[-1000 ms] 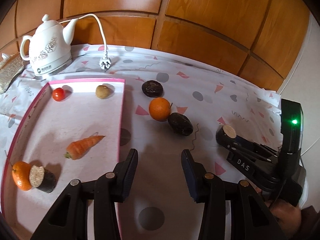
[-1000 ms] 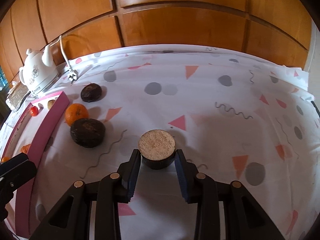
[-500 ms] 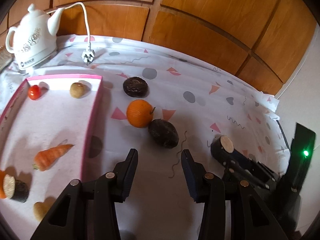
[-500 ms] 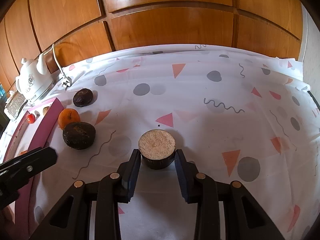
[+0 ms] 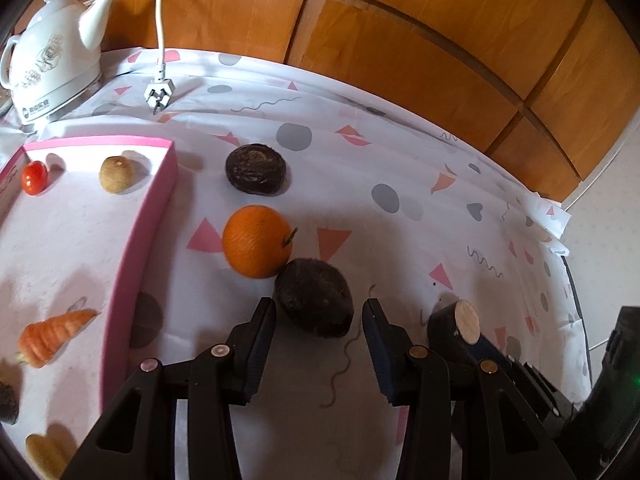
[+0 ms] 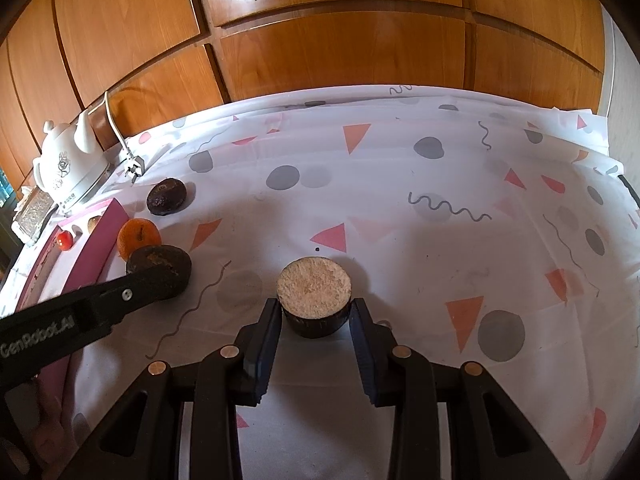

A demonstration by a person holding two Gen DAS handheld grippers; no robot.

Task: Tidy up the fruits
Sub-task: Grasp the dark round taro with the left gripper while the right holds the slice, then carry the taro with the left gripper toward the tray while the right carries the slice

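While pitched downward, left hand-held gripper (image 5: pixel 319 312) straddles dark fruit (image 5: pixel 314 298).

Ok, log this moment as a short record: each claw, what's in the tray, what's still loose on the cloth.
left claw: open, fingers either side of a dark round fruit, pads not pressing
right claw: shut on the cut dark piece, pale cut face up
tray: pink-rimmed; holds tomato, kiwi, carrot, more at the lower edge, partly cut off
loose on cloth: orange touching the dark round fruit; second dark fruit further back
background: white kettle, unplugged plug
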